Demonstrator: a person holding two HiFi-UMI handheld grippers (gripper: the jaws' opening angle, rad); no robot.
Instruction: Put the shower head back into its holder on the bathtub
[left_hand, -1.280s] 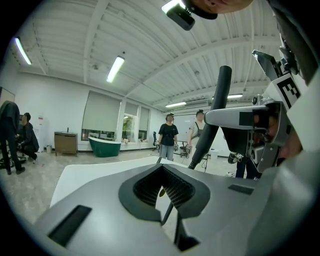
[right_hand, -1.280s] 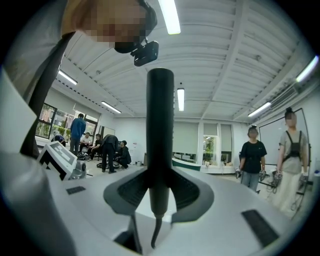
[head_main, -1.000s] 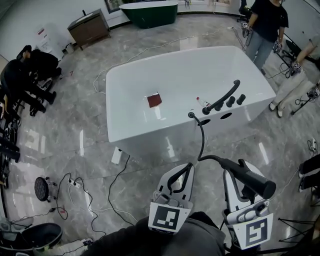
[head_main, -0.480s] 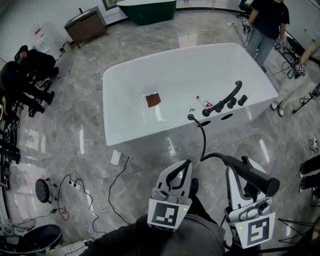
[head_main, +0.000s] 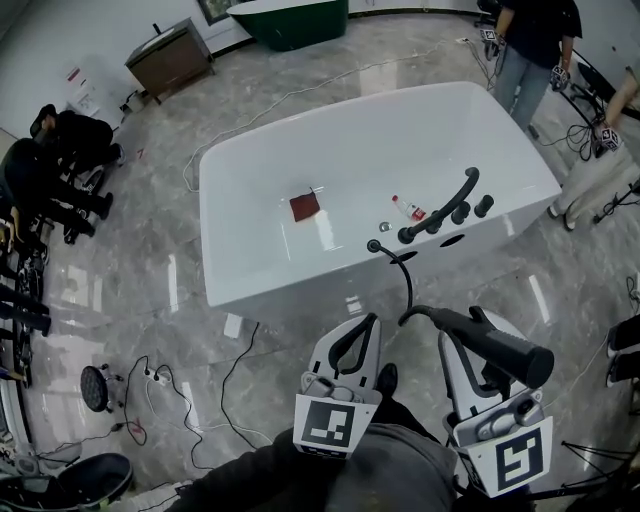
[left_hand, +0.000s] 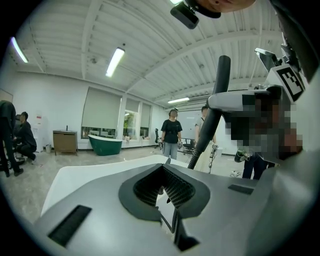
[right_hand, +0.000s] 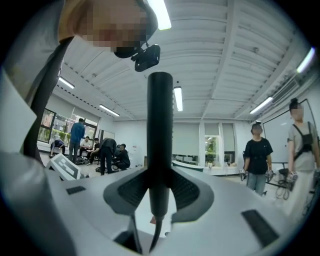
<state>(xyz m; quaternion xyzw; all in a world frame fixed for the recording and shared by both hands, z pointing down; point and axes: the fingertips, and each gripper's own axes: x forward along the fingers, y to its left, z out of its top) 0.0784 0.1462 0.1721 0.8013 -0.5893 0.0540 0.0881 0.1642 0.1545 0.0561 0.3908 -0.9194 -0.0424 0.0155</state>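
Two tongs sit at the bottom of the head view. The left tongs (head_main: 368, 326) (left_hand: 167, 186) are together with nothing between them. The right tongs (head_main: 470, 332) (right_hand: 159, 197) are clamped on the single shower head (head_main: 512, 357) (right_hand: 160, 120), a plain matte black rod at lower right, well apart from the white bathtub (head_main: 300, 272). Its black hose (head_main: 408, 285) curves up to the tub's near rim, beside one curved spout (head_main: 447, 200) and three knobs (head_main: 460, 213). A second, green tub (head_main: 290, 20) stands at the top edge. The glossy grey marble floor (head_main: 150, 280) carries loose cables (head_main: 235, 385). The hall is white, with a ribbed ceiling (right_hand: 240, 45).
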